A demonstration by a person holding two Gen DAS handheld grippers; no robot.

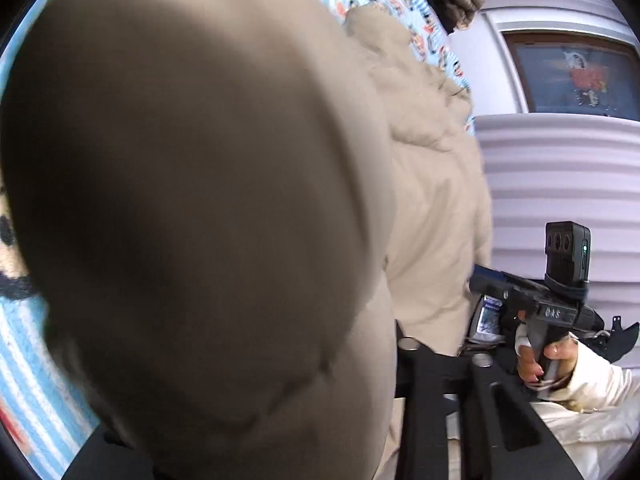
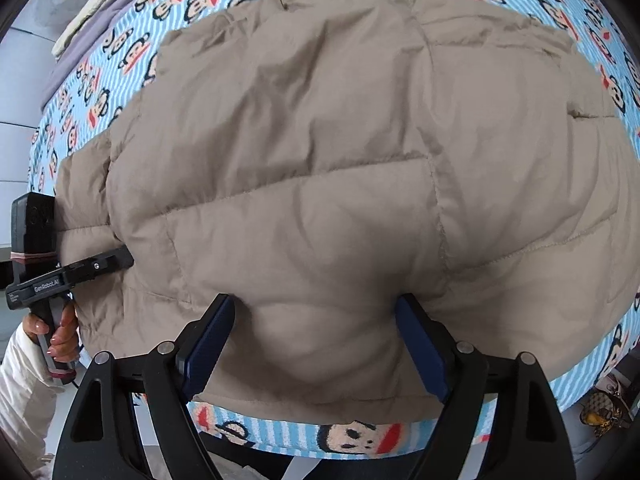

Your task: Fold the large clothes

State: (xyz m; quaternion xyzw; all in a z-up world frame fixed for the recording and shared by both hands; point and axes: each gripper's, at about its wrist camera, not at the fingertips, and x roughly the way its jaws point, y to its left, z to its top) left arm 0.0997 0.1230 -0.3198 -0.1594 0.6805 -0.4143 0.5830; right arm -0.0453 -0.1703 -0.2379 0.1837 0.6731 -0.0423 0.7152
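Nearest in the right wrist view: right claw [image 2: 314, 344], blue-padded fingers [image 2: 212, 344] spread apart around a bulge of the near hem of a beige quilted puffer jacket [image 2: 320, 160], fabric bunched between them, pads pressing its sides — not closed together. Jacket spread flat across a bed under a blue-striped sheet [image 2: 580, 8] printed with cartoon monkey faces, hem near the bed's edge. At left, left claw [image 2: 120, 258] reaching in from the side, tip buried against a jacket fold; whether clamped, cannot tell. Readable on its body: "GenRoboAI". Held by a hand [image 2: 60, 332] with painted nails, white sleeve behind. Far upper left, a purple cloth [image 2: 96, 8].

Left wrist view: mostly blurred beige jacket [image 1: 180, 200] pressed against the lens. Beyond — a ribbed white wall [image 1: 560, 184], framed picture [image 1: 576, 76].
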